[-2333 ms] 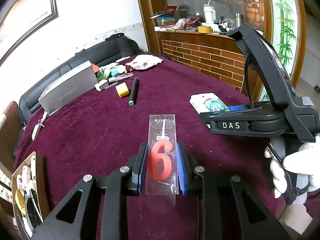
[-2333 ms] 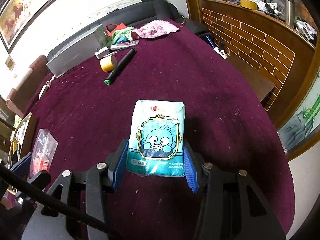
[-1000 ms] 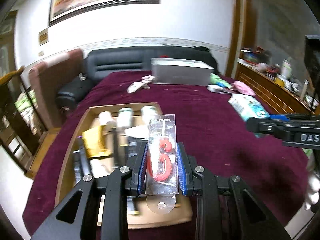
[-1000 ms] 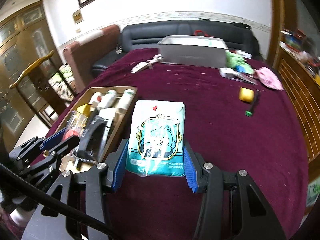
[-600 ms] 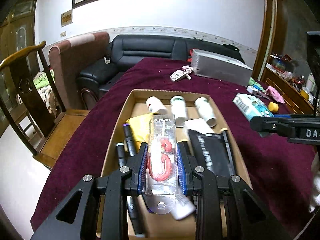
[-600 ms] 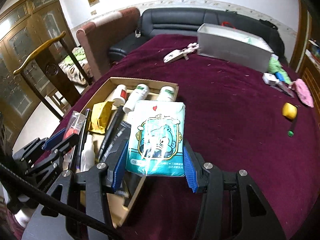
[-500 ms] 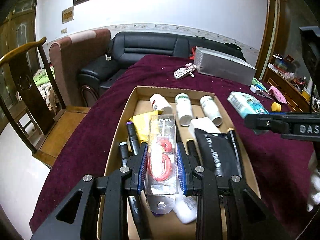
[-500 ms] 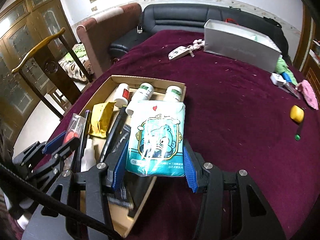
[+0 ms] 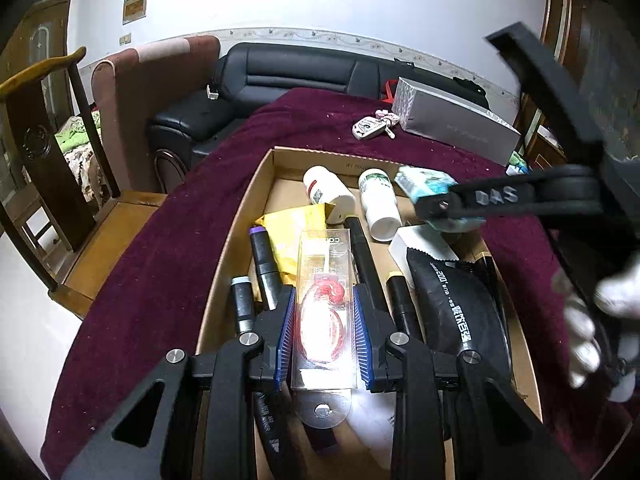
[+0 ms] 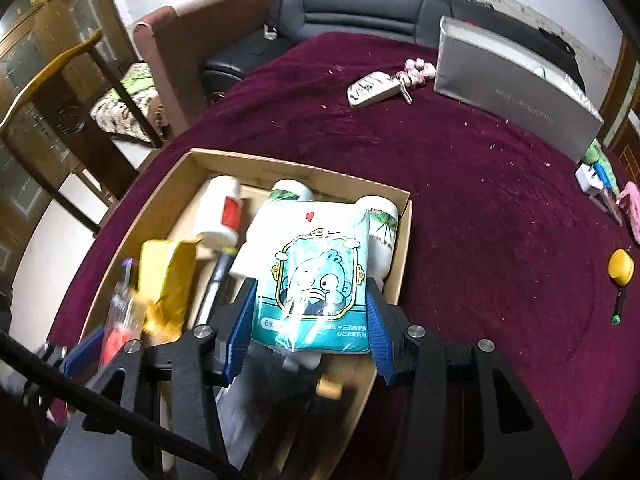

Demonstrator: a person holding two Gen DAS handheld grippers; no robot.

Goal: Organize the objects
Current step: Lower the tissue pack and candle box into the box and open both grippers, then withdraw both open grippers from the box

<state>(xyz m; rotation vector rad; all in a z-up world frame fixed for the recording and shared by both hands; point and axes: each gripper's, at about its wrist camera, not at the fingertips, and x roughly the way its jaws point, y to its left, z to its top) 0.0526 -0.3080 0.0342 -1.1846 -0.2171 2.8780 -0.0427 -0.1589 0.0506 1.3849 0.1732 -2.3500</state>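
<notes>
My left gripper (image 9: 323,334) is shut on a clear pack with a red number candle (image 9: 325,320), held over the cardboard box (image 9: 240,216). My right gripper (image 10: 310,322) is shut on a teal tissue pack with a cartoon face (image 10: 316,272), hovering above the box's (image 10: 402,256) far right part. In the left wrist view the right gripper (image 9: 448,208) and its tissue pack (image 9: 424,182) show at the upper right. In the right wrist view the candle pack (image 10: 116,320) appears blurred at the lower left. The box holds white bottles (image 9: 378,204), a yellow packet (image 9: 296,232), black markers (image 9: 264,264) and a black pouch (image 9: 456,304).
A purple cloth (image 10: 480,200) covers the table. Beyond the box lie a key fob (image 10: 374,88) and a long silver box (image 10: 516,92). A yellow tape roll (image 10: 620,266) and a marker (image 10: 618,306) lie at the right. A wooden chair (image 9: 60,184) and a black sofa (image 9: 296,76) stand past the table's edge.
Both grippers have swung from the open table to above the box and come lower and closer to it. The right gripper now hangs over the box's far end. Both grips are unchanged.
</notes>
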